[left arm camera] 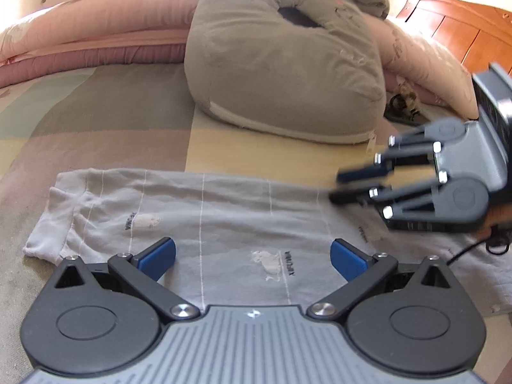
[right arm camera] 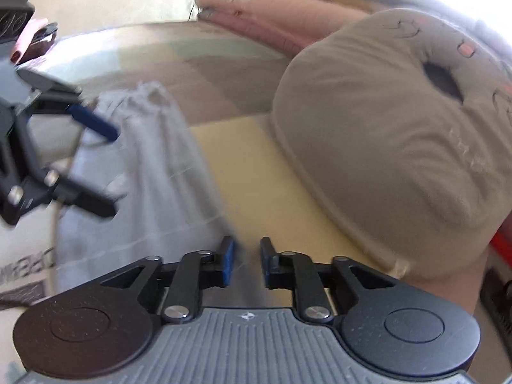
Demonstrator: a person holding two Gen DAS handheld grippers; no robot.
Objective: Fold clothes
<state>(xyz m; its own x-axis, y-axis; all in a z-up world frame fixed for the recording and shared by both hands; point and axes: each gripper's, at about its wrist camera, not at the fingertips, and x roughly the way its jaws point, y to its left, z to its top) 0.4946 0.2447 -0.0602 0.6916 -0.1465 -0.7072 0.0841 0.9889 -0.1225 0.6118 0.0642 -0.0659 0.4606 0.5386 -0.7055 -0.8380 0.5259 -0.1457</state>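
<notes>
Grey shirt (left arm camera: 204, 224) lies flat on the checked bedspread (left arm camera: 96, 121), folded into a long band with thin white lines across it and a sleeve at its left end. In the left wrist view the left gripper (left arm camera: 252, 257) hangs just over the near part of this band, its blue pads (left arm camera: 158, 257) spread wide with only cloth showing under the gap. Past it to the right, the right gripper (left arm camera: 339, 187) reaches in sideways over the shirt's right end, blurred. Its own view shows the right gripper (right arm camera: 246, 260) with pads a narrow way apart and nothing pinched between them; the shirt's edge (right arm camera: 153, 172) runs just to their left, tan bedspread under them. Beyond the shirt sits a big olive cushion (left arm camera: 281, 64) with a dark hole and a zip along its base. Behind it lie a pink quilt (left arm camera: 96, 35) and, at far right, a wooden headboard (left arm camera: 454, 19).
</notes>
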